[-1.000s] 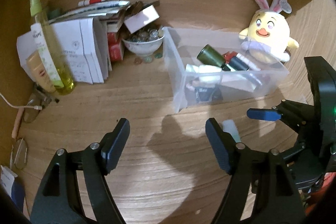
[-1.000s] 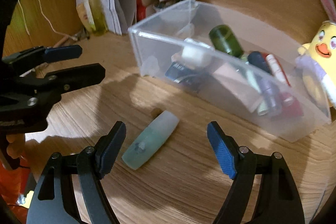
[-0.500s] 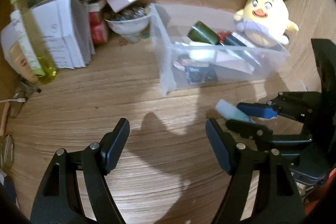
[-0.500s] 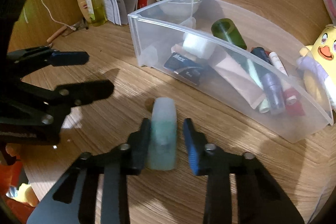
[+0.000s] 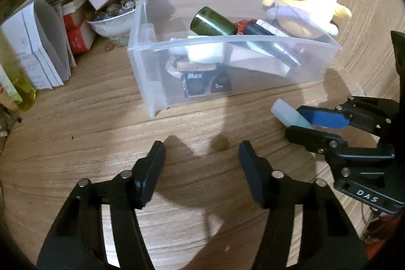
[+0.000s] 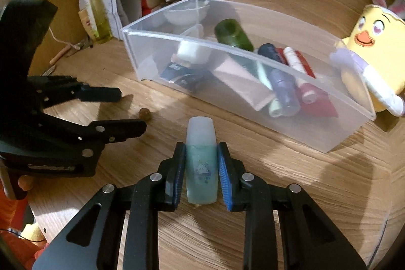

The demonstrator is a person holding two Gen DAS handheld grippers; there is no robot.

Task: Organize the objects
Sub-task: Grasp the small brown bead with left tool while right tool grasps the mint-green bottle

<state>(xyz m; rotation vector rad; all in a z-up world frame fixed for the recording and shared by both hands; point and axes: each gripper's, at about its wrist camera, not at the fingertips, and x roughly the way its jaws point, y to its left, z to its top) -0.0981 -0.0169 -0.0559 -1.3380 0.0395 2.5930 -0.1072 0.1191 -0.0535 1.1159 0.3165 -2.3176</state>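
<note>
Taking the clear bin (image 6: 253, 95) as your landmark: to its left, your left tongs (image 6: 131, 109) hung released over the bare wooden surface (image 5: 76, 143), nothing between the jaws, which had just been closing a little. In front of the bin's near wall, your right tongs (image 6: 201, 168) were clenched on the small blue-green bottle (image 6: 201, 163), pads pressed to both its sides, pale cap pointing toward the bin.

You were at the carry step, by my reading: the bottle was gripped but not yet in the bin. The next move called for lifting it clear of the near wall and lowering it into a free spot among the tubes and the green bottle (image 6: 233, 36) already lying there.

Whether the bottle's base touched the surface was hidden by the tongs. To the right of the bin, the yellow plush chick (image 6: 374, 55) was cut off at the edge. The small brown bit (image 6: 144, 114) on the surface left of the bin's front was too small to identify.
</note>
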